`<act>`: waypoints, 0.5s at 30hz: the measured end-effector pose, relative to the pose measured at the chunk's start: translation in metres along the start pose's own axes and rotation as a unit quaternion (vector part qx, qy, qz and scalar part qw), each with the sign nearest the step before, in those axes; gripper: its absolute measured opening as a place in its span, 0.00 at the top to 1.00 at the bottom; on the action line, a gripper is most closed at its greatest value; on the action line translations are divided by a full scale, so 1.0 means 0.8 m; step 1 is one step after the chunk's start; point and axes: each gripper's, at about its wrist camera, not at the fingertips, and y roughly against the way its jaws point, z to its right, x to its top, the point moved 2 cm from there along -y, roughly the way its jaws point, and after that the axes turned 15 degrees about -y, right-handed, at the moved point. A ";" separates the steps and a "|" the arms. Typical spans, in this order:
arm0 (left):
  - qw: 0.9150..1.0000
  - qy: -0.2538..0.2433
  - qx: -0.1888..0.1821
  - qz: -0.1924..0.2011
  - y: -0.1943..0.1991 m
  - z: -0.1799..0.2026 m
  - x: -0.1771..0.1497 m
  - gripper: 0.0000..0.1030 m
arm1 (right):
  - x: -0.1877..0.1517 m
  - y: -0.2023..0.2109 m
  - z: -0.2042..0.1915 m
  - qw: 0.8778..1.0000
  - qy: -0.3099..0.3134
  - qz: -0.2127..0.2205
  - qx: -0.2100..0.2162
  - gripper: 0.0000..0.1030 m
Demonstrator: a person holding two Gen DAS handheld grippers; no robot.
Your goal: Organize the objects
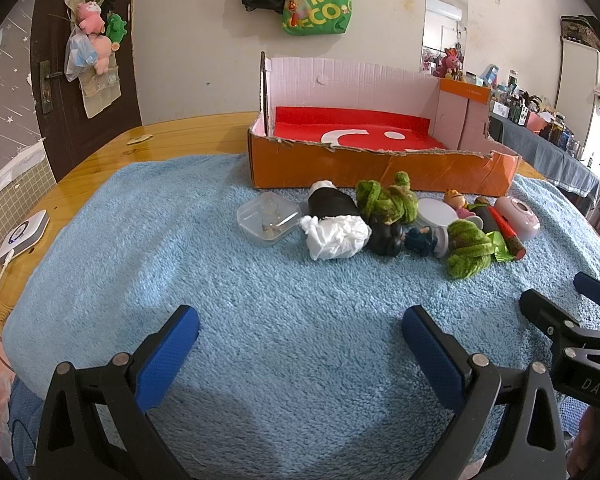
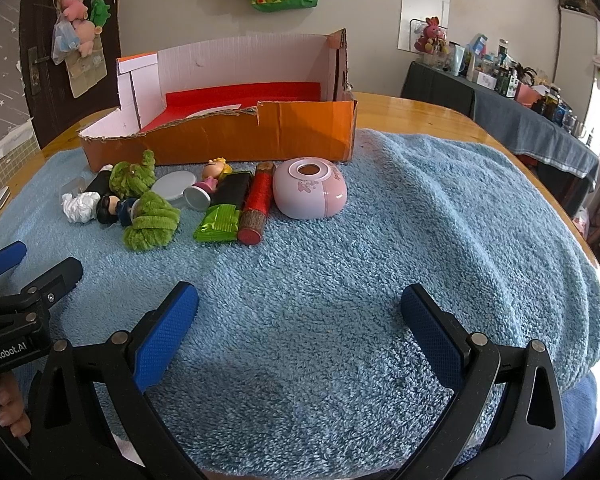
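Left gripper (image 1: 300, 330) jaws apart, empty, over towel (image 1: 220, 280) near edge | right gripper (image 2: 299, 308) same | toys (image 2: 152, 216), pink case (image 2: 310, 194) clustered before box (image 1: 380, 168) at far edge

A fluffy blue towel (image 2: 380, 240) is covering the glossy wooden counter (image 2: 420, 110); a torn corrugated cardboard box (image 1: 380, 168) is showing rough edges.

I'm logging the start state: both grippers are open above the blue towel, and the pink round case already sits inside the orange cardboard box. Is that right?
Not quite. The pink round case is not inside the orange cardboard box; the right wrist view shows it on the blue towel in front of it. The left gripper and right gripper are indeed open above the towel.
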 end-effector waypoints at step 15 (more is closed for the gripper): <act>1.000 0.009 -0.021 0.001 0.006 -0.042 0.042 0.00 | 0.046 0.007 0.001 1.000 0.002 0.013 0.003 0.00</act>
